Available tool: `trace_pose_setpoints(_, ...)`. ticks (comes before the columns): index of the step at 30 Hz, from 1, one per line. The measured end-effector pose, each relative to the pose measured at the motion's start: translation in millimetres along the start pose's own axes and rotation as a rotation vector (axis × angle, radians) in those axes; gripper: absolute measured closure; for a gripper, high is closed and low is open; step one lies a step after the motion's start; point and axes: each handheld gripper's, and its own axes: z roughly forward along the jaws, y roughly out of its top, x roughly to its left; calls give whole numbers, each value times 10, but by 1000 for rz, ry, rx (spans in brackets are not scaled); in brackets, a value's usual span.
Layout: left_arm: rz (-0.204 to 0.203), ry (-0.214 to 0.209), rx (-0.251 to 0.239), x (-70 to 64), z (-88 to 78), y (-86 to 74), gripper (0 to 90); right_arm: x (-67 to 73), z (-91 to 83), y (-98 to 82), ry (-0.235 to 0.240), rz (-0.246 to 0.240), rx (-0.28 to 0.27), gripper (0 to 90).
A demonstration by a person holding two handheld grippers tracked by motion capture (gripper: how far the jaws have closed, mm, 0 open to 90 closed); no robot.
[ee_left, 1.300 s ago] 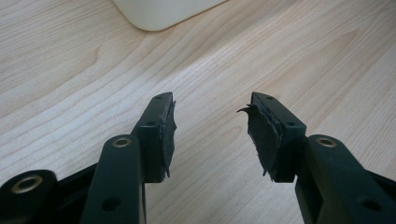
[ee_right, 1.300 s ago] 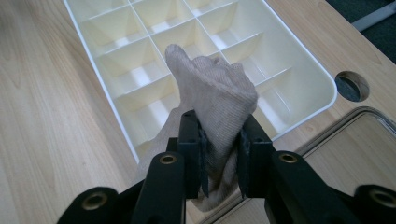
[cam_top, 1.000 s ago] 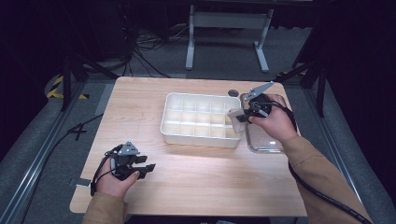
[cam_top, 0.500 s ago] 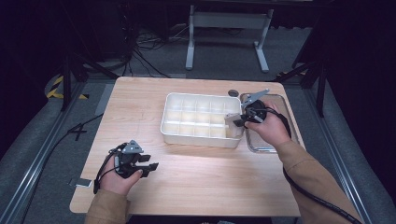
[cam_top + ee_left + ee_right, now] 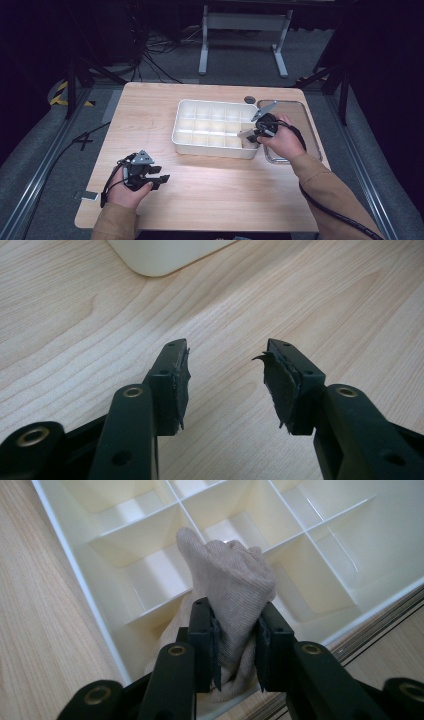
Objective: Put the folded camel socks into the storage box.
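My right gripper (image 5: 235, 645) pinches a beige sock (image 5: 230, 595) w/ both pads, over the near right-hand corner cell of the white divider tray (image 5: 185, 142). My left gripper (image 5: 227, 385) gapes wide, nothing between, above bare table (image 5: 225, 185). No readable labels or writing anywhere.

A beige knitted sock (image 5: 232, 600), bunched and upright, is pinched in the right tool (image 5: 235, 645), above the white divided tray (image 5: 150, 510).
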Motion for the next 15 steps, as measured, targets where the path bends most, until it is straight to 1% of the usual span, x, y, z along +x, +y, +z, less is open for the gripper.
trace_pose_setpoints(1, -1, -8, 6, -2, 1, 0, 533, 3, 6, 3, -3, 0, 1, 729)
trace_pose_setpoints(4, 1, -7, 5, -4, 9, 0, 540, 9, 5, 20, -3, -3, 15, 729)
trace_pose_setpoints(15, 1, -7, 5, 4, 8, -6, 538, 47, 69, 83, -15, -32, 99, 729)
